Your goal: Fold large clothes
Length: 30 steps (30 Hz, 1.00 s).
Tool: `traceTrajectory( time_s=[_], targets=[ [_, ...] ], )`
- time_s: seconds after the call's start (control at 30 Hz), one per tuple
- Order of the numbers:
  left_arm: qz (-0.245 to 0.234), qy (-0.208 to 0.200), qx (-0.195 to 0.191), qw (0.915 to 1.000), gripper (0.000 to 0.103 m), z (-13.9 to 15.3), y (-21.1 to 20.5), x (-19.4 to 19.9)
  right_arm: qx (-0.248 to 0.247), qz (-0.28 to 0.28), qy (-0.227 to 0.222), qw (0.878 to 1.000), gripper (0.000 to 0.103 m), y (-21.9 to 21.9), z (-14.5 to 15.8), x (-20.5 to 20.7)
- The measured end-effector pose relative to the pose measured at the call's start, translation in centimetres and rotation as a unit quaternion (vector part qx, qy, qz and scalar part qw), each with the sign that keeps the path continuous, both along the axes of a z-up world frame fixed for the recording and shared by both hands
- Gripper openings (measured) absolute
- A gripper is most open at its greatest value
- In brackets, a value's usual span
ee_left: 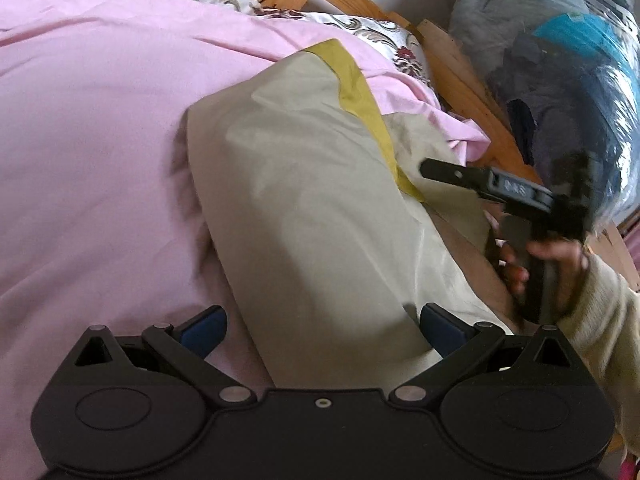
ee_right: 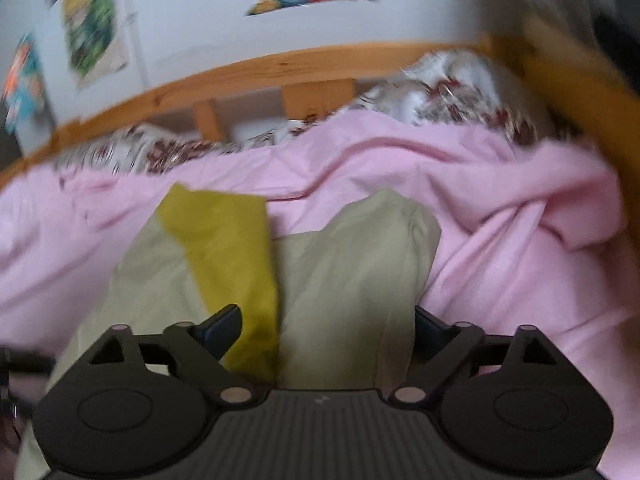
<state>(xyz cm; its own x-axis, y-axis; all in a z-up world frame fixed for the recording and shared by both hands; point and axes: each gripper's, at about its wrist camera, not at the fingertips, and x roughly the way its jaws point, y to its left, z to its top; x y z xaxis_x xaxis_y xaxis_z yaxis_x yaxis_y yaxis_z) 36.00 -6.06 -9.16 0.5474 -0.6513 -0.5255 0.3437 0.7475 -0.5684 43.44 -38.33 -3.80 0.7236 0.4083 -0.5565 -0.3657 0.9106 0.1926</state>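
Left wrist view – left gripper point(ee_left: 322, 330): jaws spread wide, blue pads either side of the near end of the beige garment point(ee_left: 304, 200), not pressing it
Garment: lies folded lengthwise on the pink sheet point(ee_left: 100, 140) of the bed, running from 6 toward 1 o'clock, yellow band point(ee_left: 360, 92) at its far end
Right gripper point(ee_left: 444, 168): at 3 o'clock, blurred, held in a hand point(ee_left: 536, 264) with a cream sleeve point(ee_left: 600, 320)
Bag point(ee_left: 560, 80): clear plastic, stuffed with clothes, at 2 o'clock

Right wrist view – right gripper point(ee_right: 326, 330): jaws wide apart, nothing gripped; garment lies between and below them
Garment point(ee_right: 352, 260): two beige lobes on pink sheet point(ee_right: 500, 240), yellow band point(ee_right: 228, 248) at 11 o'clock
Bed frame point(ee_right: 280, 64): wood, at 12 o'clock
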Motion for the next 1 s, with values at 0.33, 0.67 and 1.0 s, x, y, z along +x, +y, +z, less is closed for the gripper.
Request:
traceTrajectory(
  time_s=[0.33, 0.67, 1.0],
  targets=[
    [-0.025, 0.012, -0.024, 0.9993, 0.102, -1.2, -0.6, 1.9, 0.072, 0.049, 0.067, 0.994, 0.088, 0.0, -2.3, 0.5],
    [-0.044, 0.048, -0.058, 0.9962, 0.098, -2.2, -1.1, 3.4, 0.031, 0.026, 0.081, 0.996, 0.048, 2.3, -1.5, -0.8],
    [-0.024, 0.054, -0.096, 0.9936, 0.076, -0.3, 1.5, 3.2, 0.029, 0.045, 0.061, 0.997, 0.014, 6.3, 2.6, -3.6]
  ],
)
